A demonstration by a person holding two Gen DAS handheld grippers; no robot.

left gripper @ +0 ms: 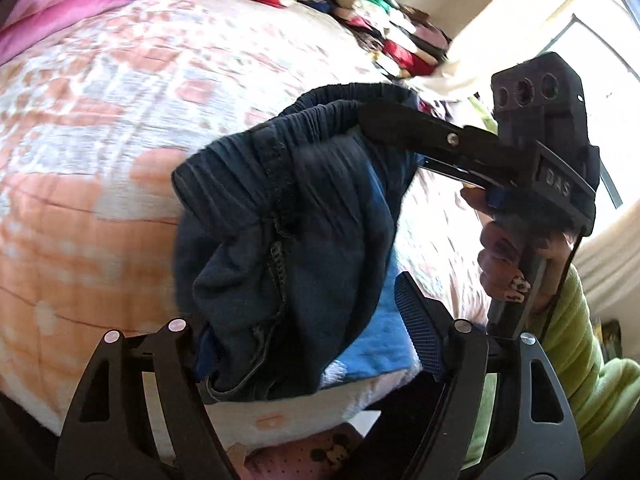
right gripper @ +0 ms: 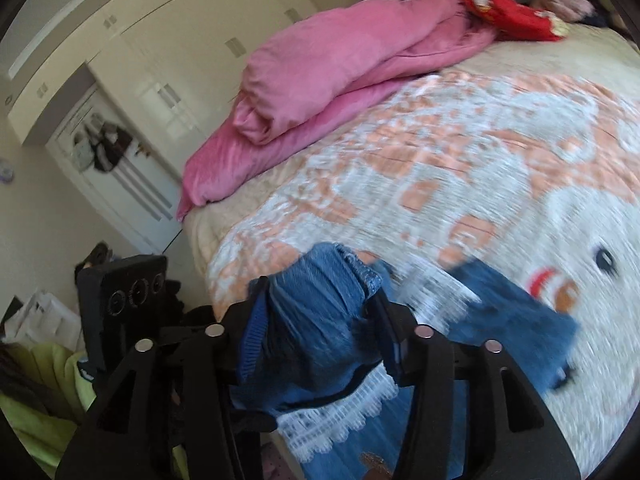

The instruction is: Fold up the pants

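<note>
Dark blue pants (left gripper: 288, 232) hang bunched in the air over the bed. In the left wrist view my left gripper (left gripper: 316, 328) has its fingers spread wide, with the bunched cloth hanging between them. My right gripper (left gripper: 384, 120) comes in from the right, shut on the elastic waistband. In the right wrist view my right gripper (right gripper: 320, 312) holds a thick wad of the blue pants (right gripper: 316, 320) between its fingers. A pant leg (right gripper: 516, 316) trails onto the bedspread. The left gripper's body (right gripper: 120, 296) shows at the lower left.
The bed carries a peach and white bedspread (left gripper: 120, 140). A pink blanket (right gripper: 340, 68) and red cloth (right gripper: 516, 16) lie at the head. A heap of colourful clothes (left gripper: 392, 36) sits at the far edge. A wardrobe (right gripper: 152, 48) and door stand beyond. The person's green sleeve (left gripper: 576, 344) shows.
</note>
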